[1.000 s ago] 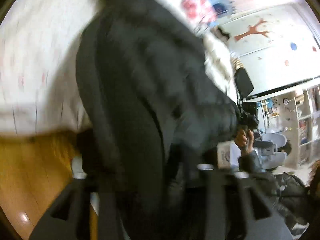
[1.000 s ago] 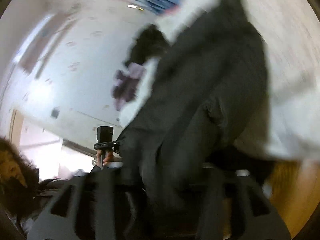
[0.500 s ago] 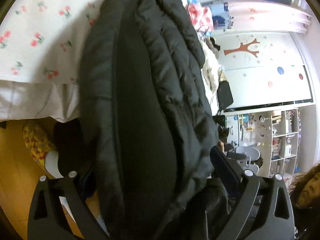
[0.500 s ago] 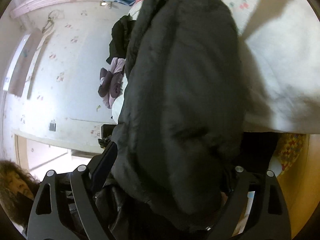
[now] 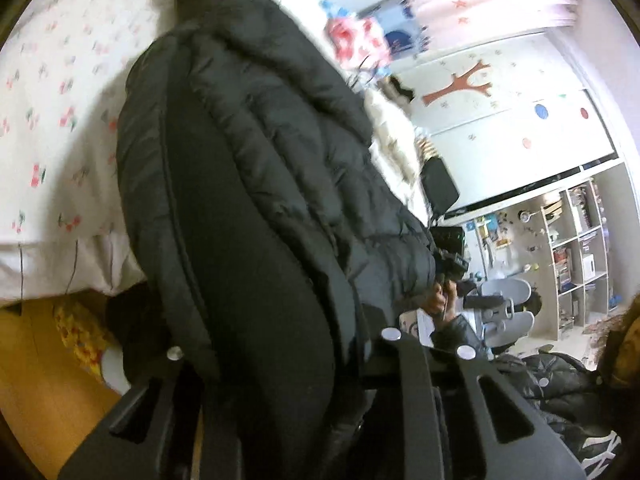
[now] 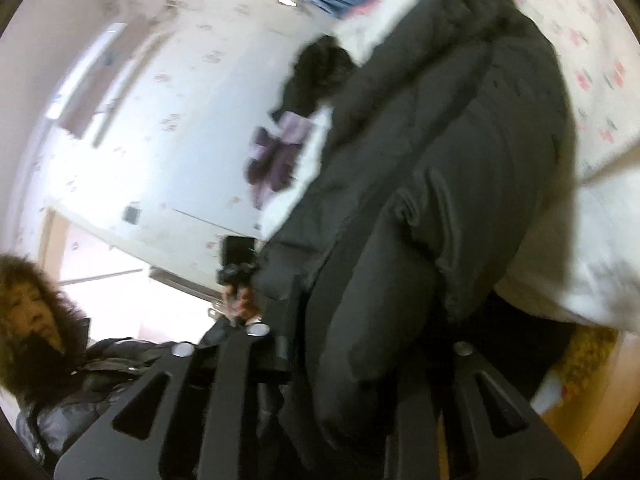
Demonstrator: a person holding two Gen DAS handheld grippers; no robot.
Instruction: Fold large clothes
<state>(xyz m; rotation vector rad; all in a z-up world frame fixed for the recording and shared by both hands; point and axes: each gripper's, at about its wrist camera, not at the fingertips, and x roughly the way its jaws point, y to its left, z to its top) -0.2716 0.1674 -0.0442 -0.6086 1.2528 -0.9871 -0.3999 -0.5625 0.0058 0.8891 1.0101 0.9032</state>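
Note:
A large black quilted puffer jacket (image 5: pixel 256 200) hangs from the edge of a bed and fills the middle of both views (image 6: pixel 448 184). Its lower part runs down between the fingers of my left gripper (image 5: pixel 288 364), which is shut on it. My right gripper (image 6: pixel 360 344) is likewise shut on the jacket's lower part, with the fabric bulging between its fingers. The jacket's upper part lies on the bed sheet; its far end is hidden. The fingertips of both grippers are partly covered by fabric.
The bed has a white sheet with small red flowers (image 5: pixel 52 128). A wooden floor (image 5: pixel 36 392) lies below with a yellow patterned item (image 5: pixel 80 336). Other clothes (image 6: pixel 276 156) lie on the bed. A person in a dark jacket (image 6: pixel 36 312) stands close by. Shelves (image 5: pixel 576 248) stand at right.
Both grippers closed from wide open half a second ago onto the jacket's lower part. The views have tilted and the jacket has shifted slightly.

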